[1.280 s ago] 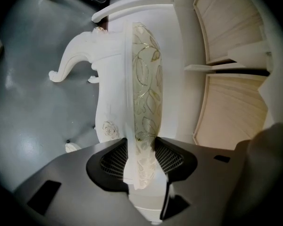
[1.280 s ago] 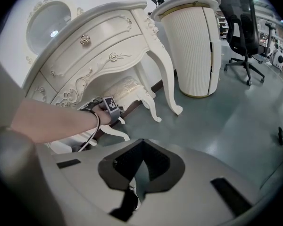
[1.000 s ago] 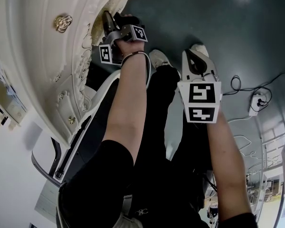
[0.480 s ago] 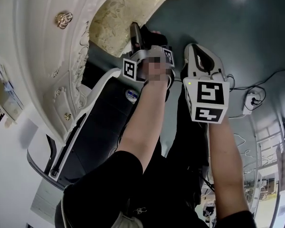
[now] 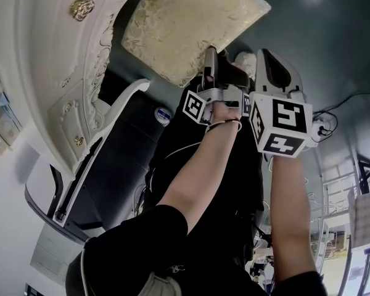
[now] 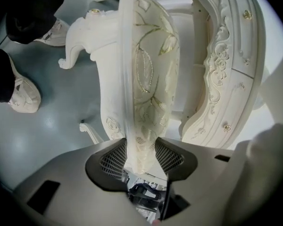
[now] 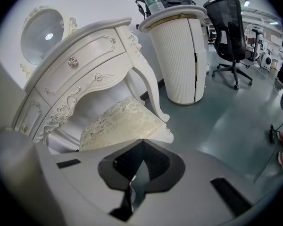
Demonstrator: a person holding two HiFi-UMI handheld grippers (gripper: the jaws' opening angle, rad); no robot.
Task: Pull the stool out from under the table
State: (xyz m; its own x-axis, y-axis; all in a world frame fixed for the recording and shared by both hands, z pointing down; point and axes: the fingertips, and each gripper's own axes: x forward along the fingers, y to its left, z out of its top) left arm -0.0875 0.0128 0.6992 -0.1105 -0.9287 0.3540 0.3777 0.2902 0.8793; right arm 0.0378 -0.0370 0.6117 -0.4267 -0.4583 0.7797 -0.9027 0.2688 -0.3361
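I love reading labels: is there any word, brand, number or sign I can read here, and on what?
No text here can be read.
Left cube, right cube: black-and-white square patterns, not letters.
Round sticker on dark panel: too small to read.
Bottle label: blurred.

Black office chair — ribbed white pedestal

Glossy grey floor; a ribbed white cylindrical stand beside a black office chair; white wall.
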